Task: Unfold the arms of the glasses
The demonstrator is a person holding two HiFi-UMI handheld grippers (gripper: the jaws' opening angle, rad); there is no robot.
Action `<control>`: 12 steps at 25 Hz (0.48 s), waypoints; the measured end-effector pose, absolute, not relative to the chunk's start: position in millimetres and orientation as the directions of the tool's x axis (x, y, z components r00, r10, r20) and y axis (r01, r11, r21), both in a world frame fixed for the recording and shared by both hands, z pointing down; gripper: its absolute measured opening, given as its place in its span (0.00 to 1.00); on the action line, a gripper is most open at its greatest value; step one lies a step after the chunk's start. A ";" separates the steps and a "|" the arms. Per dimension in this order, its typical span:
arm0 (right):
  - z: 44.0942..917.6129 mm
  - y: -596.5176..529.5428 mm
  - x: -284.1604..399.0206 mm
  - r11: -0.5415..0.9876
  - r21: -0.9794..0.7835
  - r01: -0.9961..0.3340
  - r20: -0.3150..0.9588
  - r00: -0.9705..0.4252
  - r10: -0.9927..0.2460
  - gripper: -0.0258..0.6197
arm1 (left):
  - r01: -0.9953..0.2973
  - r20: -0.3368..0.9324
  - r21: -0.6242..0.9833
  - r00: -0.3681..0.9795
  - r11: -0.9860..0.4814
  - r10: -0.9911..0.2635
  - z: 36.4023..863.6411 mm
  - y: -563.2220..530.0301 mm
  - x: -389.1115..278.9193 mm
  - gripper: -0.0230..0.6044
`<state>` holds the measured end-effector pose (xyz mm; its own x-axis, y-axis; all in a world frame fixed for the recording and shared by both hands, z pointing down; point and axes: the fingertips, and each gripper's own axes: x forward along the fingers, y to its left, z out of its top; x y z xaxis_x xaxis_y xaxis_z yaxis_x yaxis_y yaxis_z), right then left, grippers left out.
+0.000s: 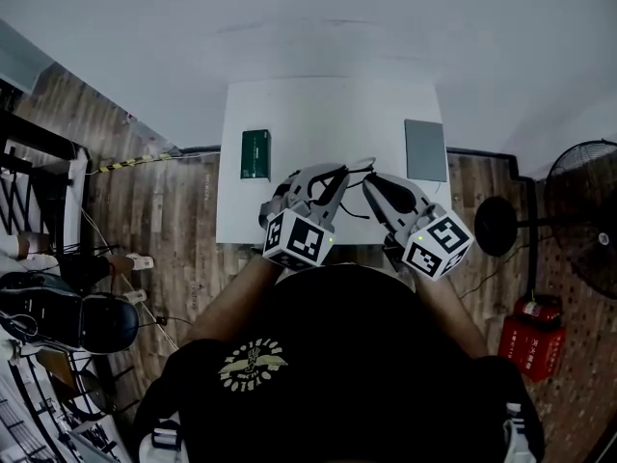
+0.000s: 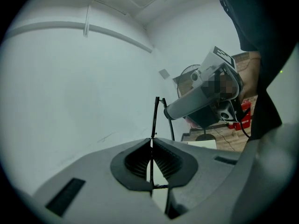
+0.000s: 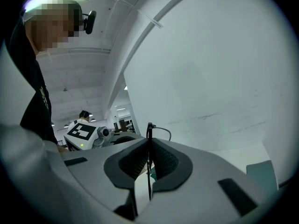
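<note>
Glasses up in the air above the table, near its front edge. Left gripper and right gripper each pinch the thin black frame. Risks: a crooked pull likely bends the arm, and the thin frame may slip free and drop.

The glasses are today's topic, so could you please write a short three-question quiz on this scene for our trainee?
1. True or false: the glasses lie untouched on the table.
2. In the head view, what colour is the box on the table's left side? A green; B red; C yellow.
3. Short answer: what is the left hand-held gripper shut on?
Key: 1 false; 2 A; 3 the glasses.
</note>
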<state>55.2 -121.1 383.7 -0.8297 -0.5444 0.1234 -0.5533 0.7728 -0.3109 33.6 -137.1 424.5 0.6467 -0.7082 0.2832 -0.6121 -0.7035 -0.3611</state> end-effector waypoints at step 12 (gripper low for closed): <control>401.6 -125.7 84.8 0.790 -0.336 -0.513 0.168 -0.858 -0.485 0.07 | -0.570 0.372 -0.372 0.632 -0.733 -0.680 436.5 -142.7 56.7 0.07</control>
